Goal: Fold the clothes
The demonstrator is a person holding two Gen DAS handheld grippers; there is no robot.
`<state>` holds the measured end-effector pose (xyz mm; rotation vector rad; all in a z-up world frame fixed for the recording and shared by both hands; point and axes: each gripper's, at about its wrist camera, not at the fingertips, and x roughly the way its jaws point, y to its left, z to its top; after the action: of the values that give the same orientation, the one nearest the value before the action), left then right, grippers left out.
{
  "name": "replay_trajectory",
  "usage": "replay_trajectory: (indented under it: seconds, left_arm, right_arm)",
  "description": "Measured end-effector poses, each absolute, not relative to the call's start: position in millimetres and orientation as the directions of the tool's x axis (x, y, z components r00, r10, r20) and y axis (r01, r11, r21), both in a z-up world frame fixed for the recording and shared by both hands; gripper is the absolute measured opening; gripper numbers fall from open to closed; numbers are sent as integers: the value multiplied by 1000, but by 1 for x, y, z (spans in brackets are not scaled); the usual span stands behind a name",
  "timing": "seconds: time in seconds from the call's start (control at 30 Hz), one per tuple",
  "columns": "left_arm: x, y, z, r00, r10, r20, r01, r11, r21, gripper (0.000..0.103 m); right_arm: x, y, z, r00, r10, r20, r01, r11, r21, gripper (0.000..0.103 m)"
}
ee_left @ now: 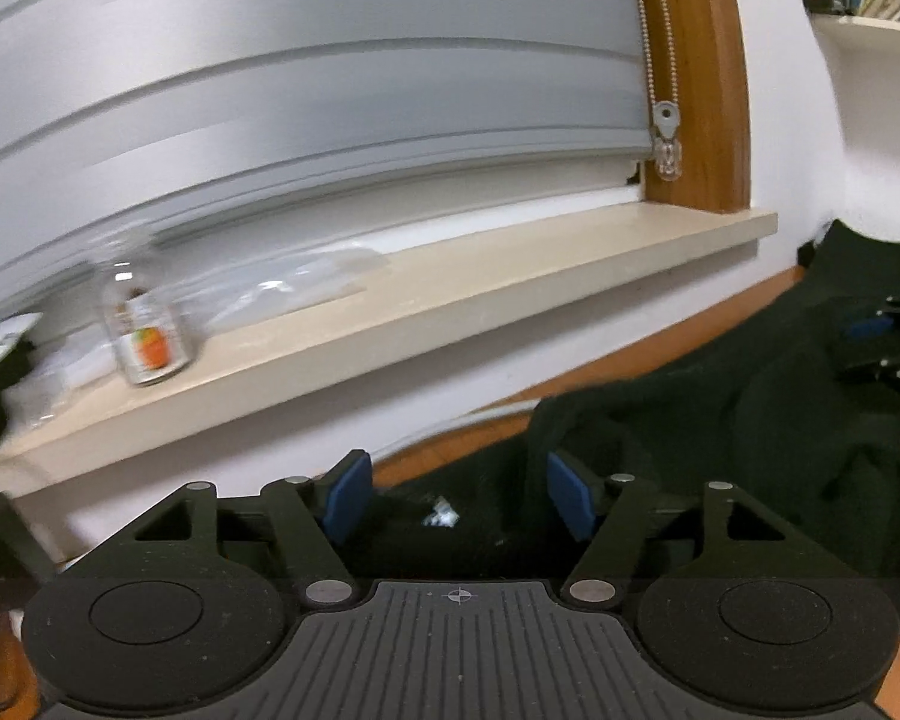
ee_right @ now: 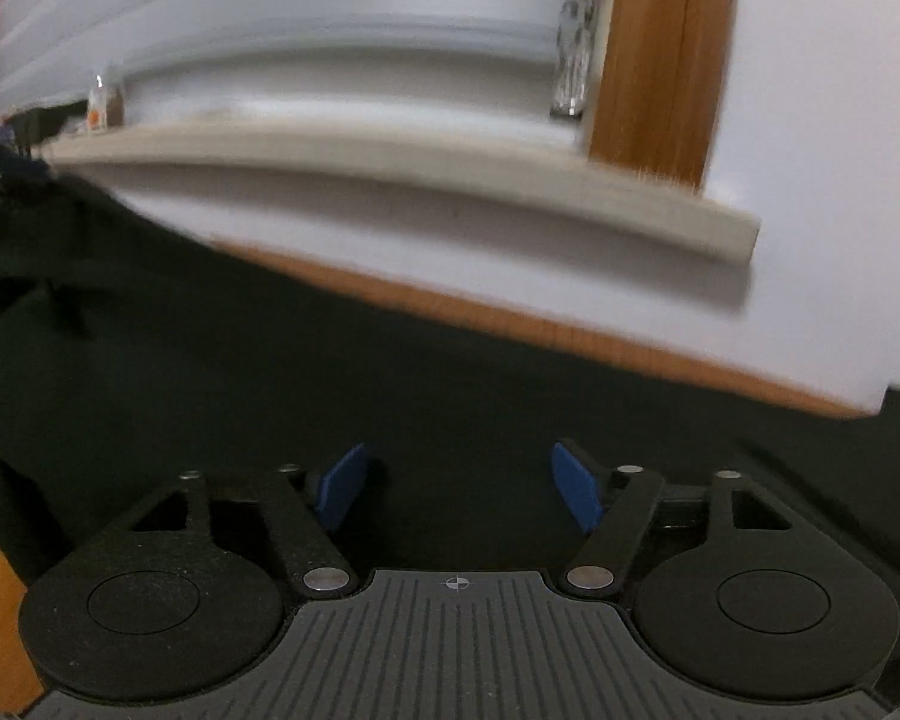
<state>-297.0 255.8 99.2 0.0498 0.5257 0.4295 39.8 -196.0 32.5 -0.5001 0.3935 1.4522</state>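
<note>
Dark garment (ee_left: 720, 420) lies rumpled on the wooden worktop (ee_left: 450, 450). Left gripper (ee_left: 459, 501) and right gripper (ee_right: 461, 489) fingers stand apart, holding nothing.

Garment (ee_left: 720, 420) very dark green-black, plain. Desk (ee_right: 510, 318) orange-brown wood. Windowsill (ee_left: 450, 306) cream. Blind (ee_left: 300, 90) pale grey, banded. Window frame (ee_left: 696, 90) honey wood. Pads (ee_left: 348, 495) blue. Jar (ee_left: 147, 330) label white with orange motif.

My two wrist cameras are looking low and close over the dark cloth (ee_left: 720, 420) (both blurred), sharing the sill (ee_right: 390, 150).
</note>
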Motion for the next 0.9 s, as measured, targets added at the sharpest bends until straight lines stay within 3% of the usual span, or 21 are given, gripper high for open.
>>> replay_trajectory:
  seconds: [0.17,0.43,0.6,0.67,0.7,0.73,0.8,0.9]
  left_arm:
    - [-335,280,110,743,467,-480,-449,879,161,70]
    - [-326,288,100,775,328,-540,-216,941,261,77]
    - [-296,281,76,691,369,-621,-153,915,374,78]
    - [-293,282,68,673,374,-639,-162,917,366,76]
    - [-293,282,66,671,376,-639,-174,918,357,67]
    - [-295,285,68,677,383,-629,-197,917,346,41]
    - [-302,292,75,693,403,-599,-270,914,303,9]
    - [-319,308,97,691,507,-516,-460,858,227,8]
  right_arm:
    - [53,-199,30,56,812,-581,-998,66,-3,78]
    - [51,-203,26,55,809,-585,-997,75,10,80]
    - [51,-201,26,59,809,-585,-997,79,10,80]
    - [51,-201,26,62,809,-584,-997,83,9,80]
    - [51,-201,26,63,809,-584,-996,84,9,80]
    - [51,-201,26,63,809,-584,-996,85,9,80]
    - [51,-201,26,62,810,-584,-996,84,10,80]
    - [52,-201,26,61,810,-583,-996,83,10,81]
